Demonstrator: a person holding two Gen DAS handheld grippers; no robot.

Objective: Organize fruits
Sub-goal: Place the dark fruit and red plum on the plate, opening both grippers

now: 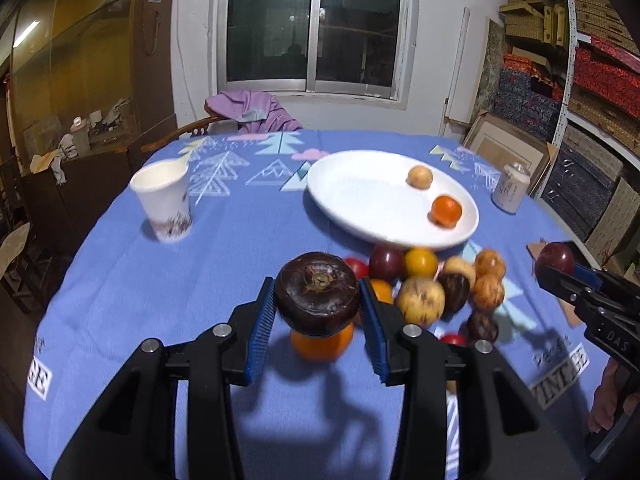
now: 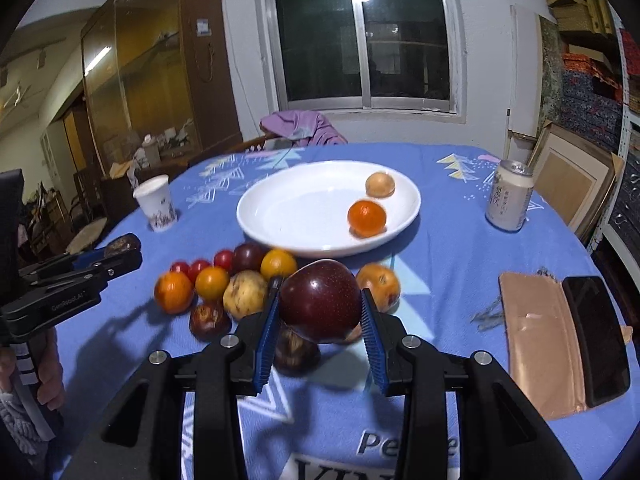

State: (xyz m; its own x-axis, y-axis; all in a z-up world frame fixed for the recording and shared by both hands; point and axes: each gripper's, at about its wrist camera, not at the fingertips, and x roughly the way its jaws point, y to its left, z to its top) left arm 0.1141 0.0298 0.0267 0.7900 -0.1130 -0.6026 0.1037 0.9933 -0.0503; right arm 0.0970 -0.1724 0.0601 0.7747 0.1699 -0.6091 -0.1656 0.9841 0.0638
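My left gripper (image 1: 318, 300) is shut on a dark brown mangosteen (image 1: 317, 293), held above the table over an orange fruit (image 1: 322, 345). My right gripper (image 2: 319, 304) is shut on a dark red apple (image 2: 320, 300), held above the fruit pile. The white plate (image 1: 360, 200) (image 2: 288, 216) holds an orange fruit (image 1: 446, 210) (image 2: 367, 218) and a tan round fruit (image 1: 420, 177) (image 2: 380, 185). Several loose fruits (image 1: 420, 300) (image 2: 244, 294) lie on the blue cloth in front of the plate. The right gripper with its apple shows in the left view (image 1: 555, 258), the left gripper in the right view (image 2: 120, 250).
A paper cup (image 1: 164, 200) (image 2: 156, 208) stands left of the plate. A drink can (image 1: 511, 188) (image 2: 509, 198) stands right of it. A phone (image 2: 600, 336) and a tan case (image 2: 536, 340) lie at the right on the blue tablecloth (image 1: 160, 300).
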